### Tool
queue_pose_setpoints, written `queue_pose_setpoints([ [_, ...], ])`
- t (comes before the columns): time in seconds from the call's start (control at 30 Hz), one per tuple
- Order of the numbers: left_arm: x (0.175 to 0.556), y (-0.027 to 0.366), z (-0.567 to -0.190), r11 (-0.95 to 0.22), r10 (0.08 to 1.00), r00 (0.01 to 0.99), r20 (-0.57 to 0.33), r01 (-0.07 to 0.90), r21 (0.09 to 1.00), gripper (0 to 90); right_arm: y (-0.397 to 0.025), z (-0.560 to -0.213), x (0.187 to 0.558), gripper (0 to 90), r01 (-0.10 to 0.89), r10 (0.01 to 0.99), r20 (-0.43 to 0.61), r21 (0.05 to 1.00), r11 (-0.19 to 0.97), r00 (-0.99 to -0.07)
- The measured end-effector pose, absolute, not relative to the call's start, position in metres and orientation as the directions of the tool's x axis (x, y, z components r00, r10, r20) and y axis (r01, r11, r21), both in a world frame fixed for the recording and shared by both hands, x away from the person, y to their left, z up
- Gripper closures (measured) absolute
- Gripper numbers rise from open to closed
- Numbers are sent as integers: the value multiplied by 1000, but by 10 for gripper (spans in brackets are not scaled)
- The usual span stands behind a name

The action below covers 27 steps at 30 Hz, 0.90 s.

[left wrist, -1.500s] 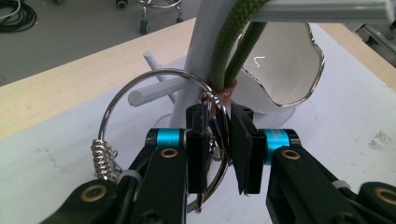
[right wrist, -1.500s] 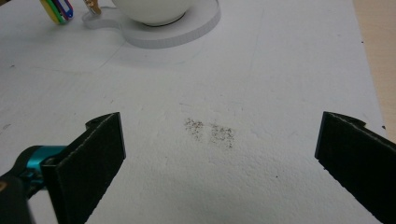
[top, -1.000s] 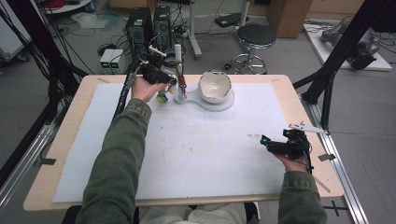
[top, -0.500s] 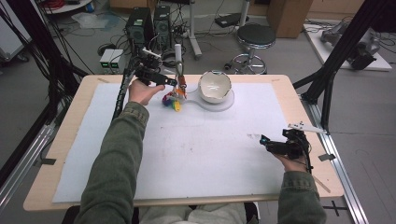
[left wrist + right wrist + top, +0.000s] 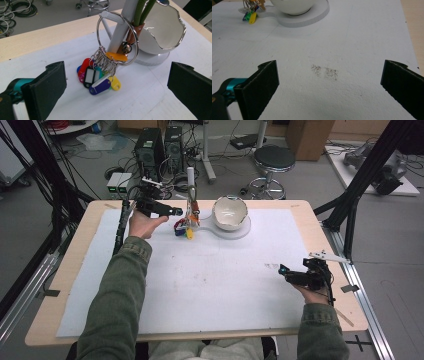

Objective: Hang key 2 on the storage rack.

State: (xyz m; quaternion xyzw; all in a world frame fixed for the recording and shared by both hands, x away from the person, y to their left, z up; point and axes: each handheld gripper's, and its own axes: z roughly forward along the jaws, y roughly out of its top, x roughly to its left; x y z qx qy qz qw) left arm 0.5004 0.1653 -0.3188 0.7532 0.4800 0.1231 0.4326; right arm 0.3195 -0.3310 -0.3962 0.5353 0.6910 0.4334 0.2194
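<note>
A metal key ring (image 5: 117,37) hangs on a peg of the white stand post (image 5: 122,27), with several coloured key tags (image 5: 100,78) dangling from it down to the mat. In the high view the tags (image 5: 183,227) lie just right of my left gripper (image 5: 172,211), which is open and empty, a short way back from the ring. The white bowl (image 5: 230,211) sits on the stand's round base (image 5: 240,231). My right gripper (image 5: 287,272) rests open and empty near the table's right edge, far from the stand.
A white mat (image 5: 215,275) covers most of the wooden table (image 5: 80,270); a dark smudge (image 5: 324,71) marks it ahead of the right gripper. Green cords with a leather tab (image 5: 136,32) hang on the post. A stool (image 5: 272,160) and computers (image 5: 160,145) stand beyond the table.
My left gripper has let go of the key ring and drawn back to the left; the ring with its tags now hangs on the stand. The right gripper has stayed still.
</note>
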Motion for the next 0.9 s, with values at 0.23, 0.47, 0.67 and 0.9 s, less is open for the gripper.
queue_pose_setpoints([
  [0.23, 489, 177, -320, -152, 838, 497, -227, 611, 777, 26, -330, -396, 320, 7, 550, 931, 161, 834, 48, -326],
  [0.47, 472, 186, -322, -144, 845, 489, -215, 596, 790, 26, -331, -396, 318, 6, 539, 934, 153, 841, 49, -323],
  [0.67, 457, 200, -323, -121, 860, 465, -211, 587, 800, 26, -331, -395, 316, 7, 513, 937, 146, 857, 41, -319],
  [0.9, 438, 212, -324, -124, 870, 453, -194, 582, 804, 26, -330, -395, 314, 6, 486, 941, 119, 872, 53, -316],
])
